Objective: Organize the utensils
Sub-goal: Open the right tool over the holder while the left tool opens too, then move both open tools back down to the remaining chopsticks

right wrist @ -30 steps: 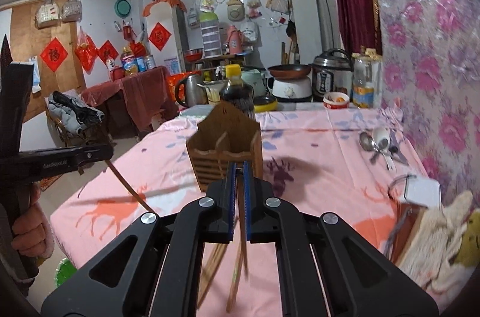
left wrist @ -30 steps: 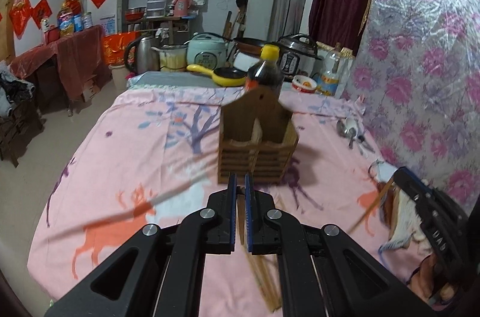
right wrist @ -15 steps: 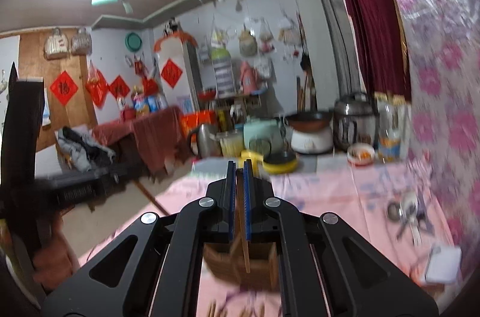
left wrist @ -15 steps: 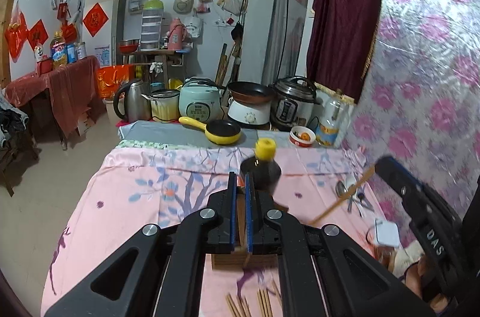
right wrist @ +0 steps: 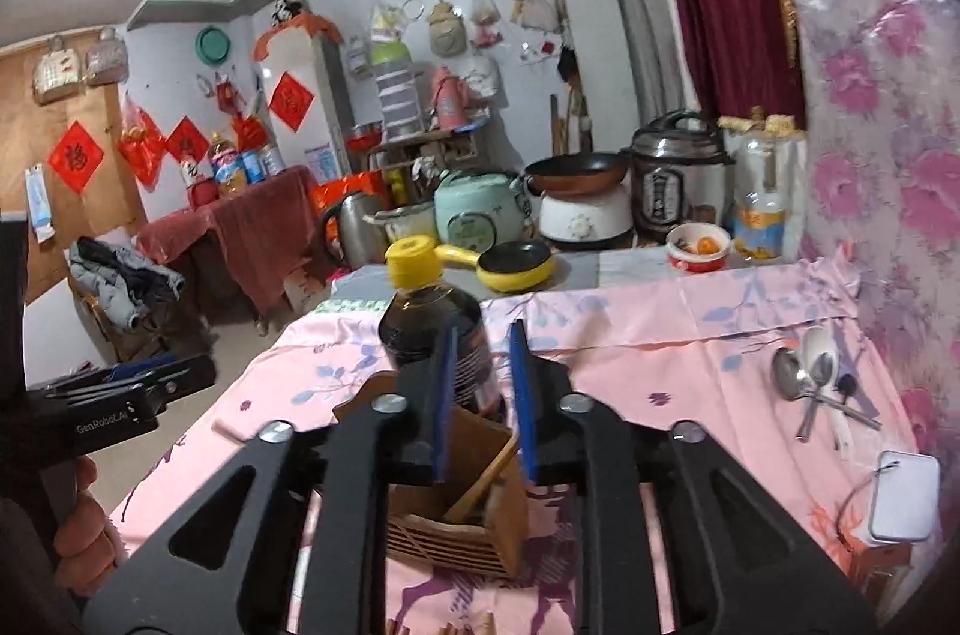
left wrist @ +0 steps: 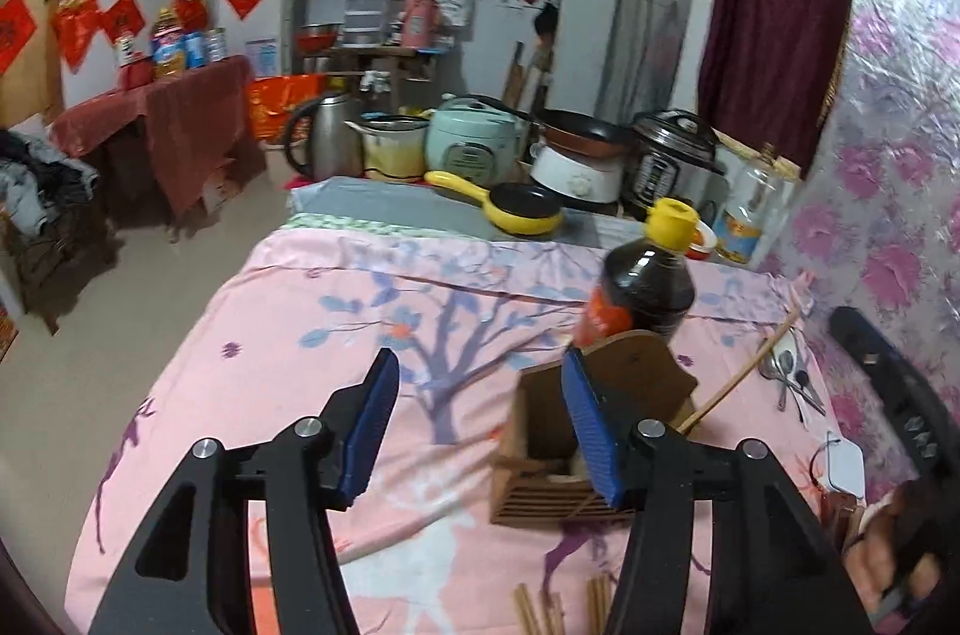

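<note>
A wooden utensil holder (left wrist: 540, 419) (right wrist: 456, 515) stands on the pink tablecloth in front of a dark sauce bottle (left wrist: 648, 287) (right wrist: 432, 317). My left gripper (left wrist: 480, 425) hovers just left of the holder, its jaws opening wide with nothing between them. My right gripper (right wrist: 483, 395) is over the holder, jaws opening, pads clear of the chopstick (right wrist: 486, 479) that leans inside. In the left wrist view that chopstick (left wrist: 744, 377) slants out to the right. More chopsticks (left wrist: 540, 605) lie on the cloth at the near edge.
Metal spoons (right wrist: 810, 377) (left wrist: 786, 377) lie on the cloth at the right, with a white device (right wrist: 906, 497) nearer. A yellow pan (left wrist: 522, 209), cookers and a kettle crowd the table's far end. A hand (right wrist: 72, 533) holds the left gripper's handle.
Both grippers were shut on chopsticks, rose from the cloth to the holder, and now stand open. A chopstick now leans in the holder.
</note>
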Available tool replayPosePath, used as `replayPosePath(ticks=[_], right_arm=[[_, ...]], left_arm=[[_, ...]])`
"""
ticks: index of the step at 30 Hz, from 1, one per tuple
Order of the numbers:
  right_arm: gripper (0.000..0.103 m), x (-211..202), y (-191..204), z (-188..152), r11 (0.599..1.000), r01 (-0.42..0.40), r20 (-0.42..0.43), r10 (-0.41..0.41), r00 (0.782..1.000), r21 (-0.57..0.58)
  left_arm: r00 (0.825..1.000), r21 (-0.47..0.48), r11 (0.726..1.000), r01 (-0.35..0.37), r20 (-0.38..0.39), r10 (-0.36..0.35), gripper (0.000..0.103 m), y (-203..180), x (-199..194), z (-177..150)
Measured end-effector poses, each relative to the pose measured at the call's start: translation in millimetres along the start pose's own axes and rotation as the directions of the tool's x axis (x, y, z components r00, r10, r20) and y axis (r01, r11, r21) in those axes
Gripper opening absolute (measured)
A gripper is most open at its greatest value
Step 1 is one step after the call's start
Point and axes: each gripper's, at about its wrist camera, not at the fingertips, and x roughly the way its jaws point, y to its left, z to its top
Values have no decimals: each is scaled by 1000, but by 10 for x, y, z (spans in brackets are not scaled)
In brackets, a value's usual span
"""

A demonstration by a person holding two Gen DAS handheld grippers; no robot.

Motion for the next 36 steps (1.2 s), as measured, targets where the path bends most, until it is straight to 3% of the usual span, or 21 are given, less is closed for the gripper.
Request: replayPosePath(ticks=[3, 5, 8, 11, 17, 21, 31, 36], right_arm=[[52, -211, -24, 0, 1000, 10, 29, -11, 1000, 14], [71, -377, -54, -30, 999, 22, 51, -24, 998, 31], [85, -677, -73, -141, 998, 28, 98, -32, 995, 49], [93, -914, -74, -276, 997, 39, 102, -46, 994, 66], [96, -1312, -93, -733, 995, 55, 75, -61, 995, 89], [96, -1494, -104, -1138, 993, 63, 36, -67, 997, 98], [96, -1677, -106, -2146, 993, 121, -102, -120, 988, 4], [96, -1571, -235, -2359, 991, 133, -173, -125, 977, 34]], left_arm=[[999, -42, 999, -30, 27, 31, 71, 160, -204, -69], [998, -64, 997, -41, 35, 44, 77, 252, -339, -140], [997, -78, 995, -70, 33, 73, 82, 338, -531, -338], [994, -59, 993, -103, 22, 105, 84, 337, -695, -612], [989, 3, 989, -147, -5, 147, 88, 256, -889, -1279], [989, 32, 990, -140, -49, 142, 89, 200, -960, -1826], [980, 111, 994, -23, -193, 45, 89, -16, -942, -2952], [964, 166, 986, 18, -263, 26, 89, -194, -746, -3179]])
